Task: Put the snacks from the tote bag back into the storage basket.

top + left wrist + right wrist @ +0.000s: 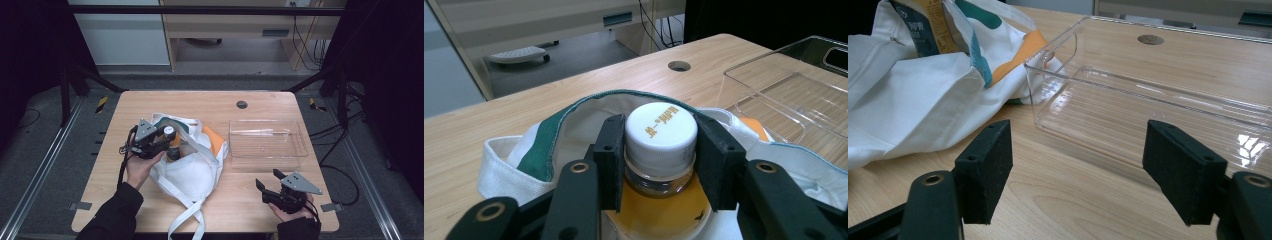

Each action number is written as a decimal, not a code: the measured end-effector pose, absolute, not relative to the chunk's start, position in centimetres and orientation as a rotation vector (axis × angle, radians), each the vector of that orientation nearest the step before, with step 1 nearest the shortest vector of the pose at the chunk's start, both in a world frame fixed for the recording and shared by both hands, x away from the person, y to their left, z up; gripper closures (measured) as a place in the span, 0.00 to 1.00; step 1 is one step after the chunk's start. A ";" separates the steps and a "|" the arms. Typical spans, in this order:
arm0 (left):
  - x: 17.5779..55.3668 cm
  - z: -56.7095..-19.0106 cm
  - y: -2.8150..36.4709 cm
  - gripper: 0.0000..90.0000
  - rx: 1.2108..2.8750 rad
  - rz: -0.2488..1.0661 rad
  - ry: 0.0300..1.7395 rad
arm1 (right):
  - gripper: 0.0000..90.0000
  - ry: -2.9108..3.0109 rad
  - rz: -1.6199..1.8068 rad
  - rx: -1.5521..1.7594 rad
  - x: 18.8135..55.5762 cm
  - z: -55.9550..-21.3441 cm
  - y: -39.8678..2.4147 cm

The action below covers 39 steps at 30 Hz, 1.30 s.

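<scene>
1. Bottle (660,150) first: it stands upright inside the mouth of the white cloth bag (192,172) on the left half of the table (150,105), its white cap (661,131) poking up above the green-edged rim.
2. My left gripper (167,141) comes in over the bag from the near left, and its two black pads (610,150) sit on either side of the cap and neck. In the left gripper view both pads touch the cap, so I read this as a pinch on the bottle, taken high because the body with the amber drink is buried in cloth.
3. Gripping at the neck looks right to me for a straight lift out of the bag without dragging the fabric along.
4. Clear plastic tray (267,142) lies empty to the right of the bag, just beside it, which makes it the likely landing spot.
5. My right gripper (269,179) rests near the table's near right edge, jaws spread wide with nothing between them, pointing toward the tray and well clear of the left hand's path.
6. Bag straps (187,220) trail toward the near edge; a snag there is my one worry.
</scene>
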<state>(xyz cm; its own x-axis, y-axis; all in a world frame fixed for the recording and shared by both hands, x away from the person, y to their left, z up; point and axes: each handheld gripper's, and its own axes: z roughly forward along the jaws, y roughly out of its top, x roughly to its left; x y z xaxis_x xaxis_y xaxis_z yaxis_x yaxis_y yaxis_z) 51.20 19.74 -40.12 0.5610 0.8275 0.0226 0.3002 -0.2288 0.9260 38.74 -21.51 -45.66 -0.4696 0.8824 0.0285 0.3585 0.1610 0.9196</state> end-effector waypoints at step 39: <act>49.6 -36.5 20.8 0.65 1.726 0.695 0.946 | 0.31 1.917 1.281 1.163 38.7 -45.6 -21.4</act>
<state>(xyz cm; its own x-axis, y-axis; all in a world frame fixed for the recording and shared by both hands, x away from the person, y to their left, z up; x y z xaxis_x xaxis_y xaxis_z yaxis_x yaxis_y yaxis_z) 49.55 20.83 -36.52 0.5277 0.8493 0.0168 0.2705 -0.1868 0.9444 38.73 -21.39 -45.58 -0.4723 0.8812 0.0188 0.3546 0.1704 0.9193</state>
